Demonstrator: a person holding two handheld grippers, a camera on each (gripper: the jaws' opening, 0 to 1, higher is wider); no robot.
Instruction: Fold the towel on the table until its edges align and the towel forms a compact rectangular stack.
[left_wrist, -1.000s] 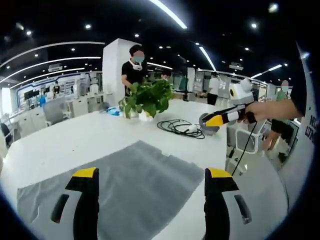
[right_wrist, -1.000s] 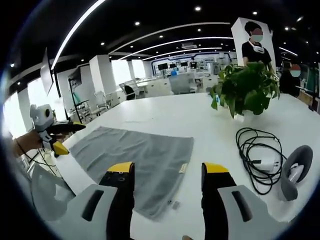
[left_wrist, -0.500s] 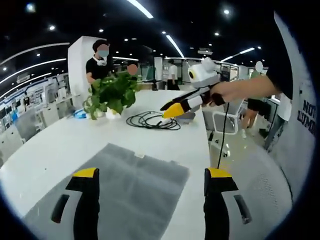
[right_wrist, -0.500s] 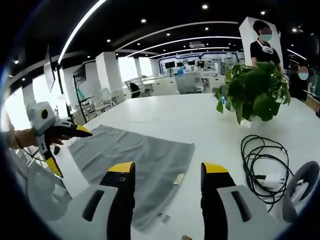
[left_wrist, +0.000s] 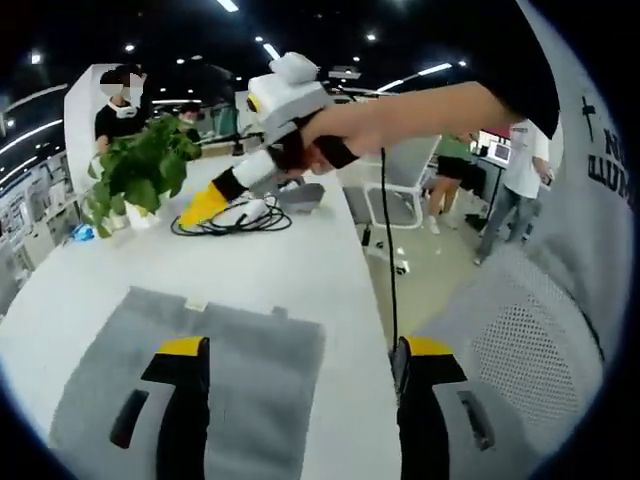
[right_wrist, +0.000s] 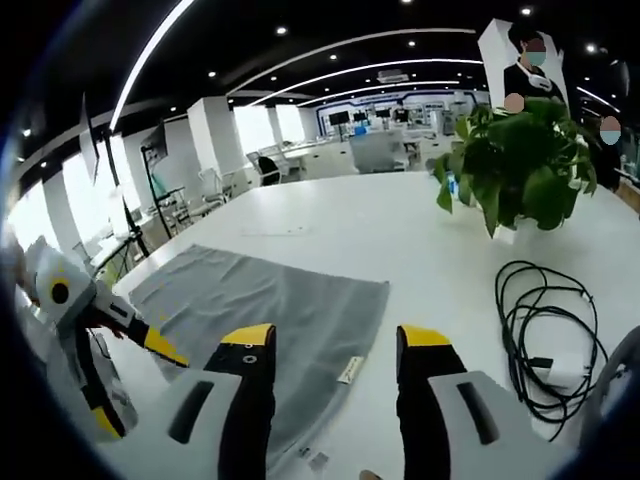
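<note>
Towel (right_wrist: 270, 305) flat on worktop (right_wrist: 400, 225); I hover both claws (left_wrist: 295, 345) (right_wrist: 335, 340) agape, empty, poised for first fold.

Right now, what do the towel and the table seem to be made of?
The towel looks like soft grey woven or terry cloth: matte, lying limp and flat, with a small sewn label at its edge. The table looks like a hard, smooth white top, perhaps laminate or painted board; it shows a slight sheen, though the exact material cannot be told.

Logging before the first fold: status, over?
Left gripper and right gripper open, holding nothing. Towel flat, unfolded on table. Cable and plant off to the side.
</note>
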